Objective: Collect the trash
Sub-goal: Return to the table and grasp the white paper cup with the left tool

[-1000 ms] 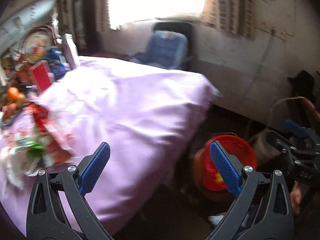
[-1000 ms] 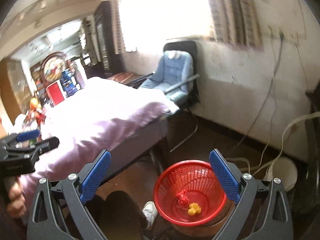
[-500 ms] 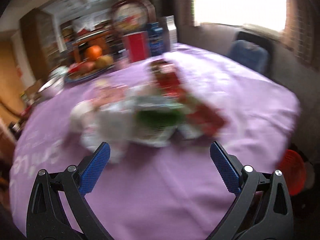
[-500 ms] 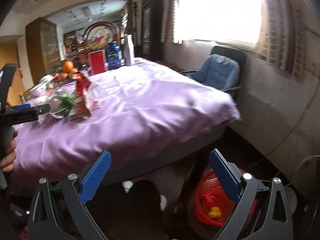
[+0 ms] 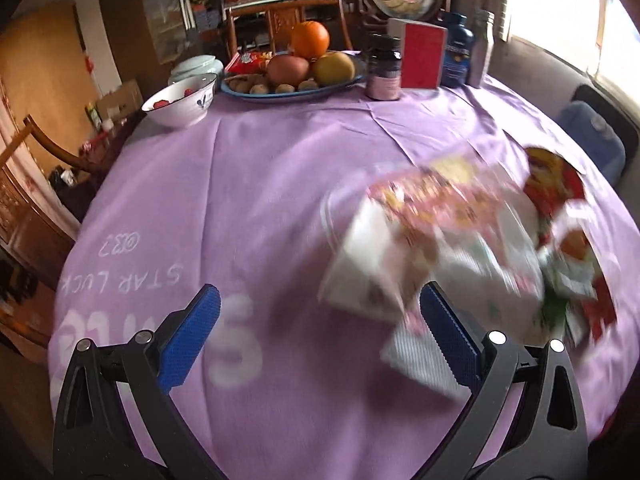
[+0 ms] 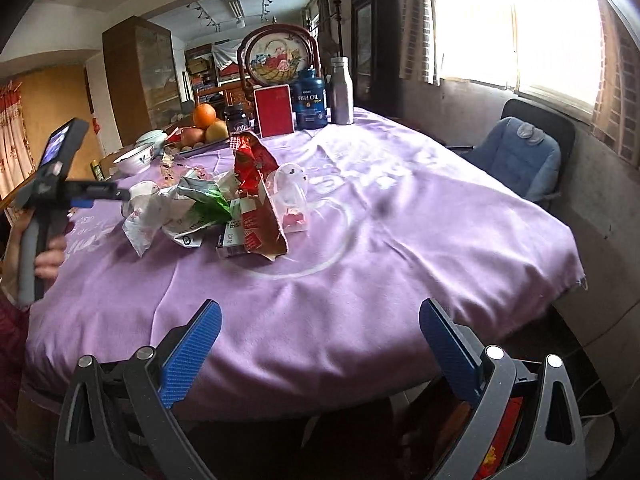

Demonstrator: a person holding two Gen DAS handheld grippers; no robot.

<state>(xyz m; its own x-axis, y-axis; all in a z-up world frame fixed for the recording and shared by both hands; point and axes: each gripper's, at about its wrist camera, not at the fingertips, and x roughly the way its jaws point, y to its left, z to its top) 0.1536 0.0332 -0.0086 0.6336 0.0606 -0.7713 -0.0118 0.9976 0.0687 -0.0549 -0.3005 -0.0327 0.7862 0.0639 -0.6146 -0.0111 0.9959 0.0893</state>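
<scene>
— Reaching for the trash pile (image 6: 224, 208) comes next, I think. Starting at the left: how does the left hand-held gripper (image 5: 320, 340) stand?

— Spread wide and empty. It hovers over the purple surface (image 5: 248, 184), the nearest wrappers (image 5: 440, 240) just beyond its right finger. That view is blurred, so I cannot tell whether anything touches.

— How should it go in?

— Slowly and low. The white bag (image 6: 160, 216) on the pile's left looks limp, so I would pinch a raised fold rather than scrape along the cloth. One piece at a time; the heap is loose and could scatter.

— And further right in the pile?

— A torn red packet (image 6: 256, 184) stands up, with a small box (image 6: 232, 240) against its foot and a clear plastic cup (image 6: 290, 192) just beside it. The fruit plate (image 5: 292, 88) and bottles (image 6: 310, 100) behind are not trash; leave them.

— And the right hand-held gripper (image 6: 320, 344)?

— Also released, jaws far apart, nothing between them. It hangs near the surface's front edge, well apart from the pile.
</scene>
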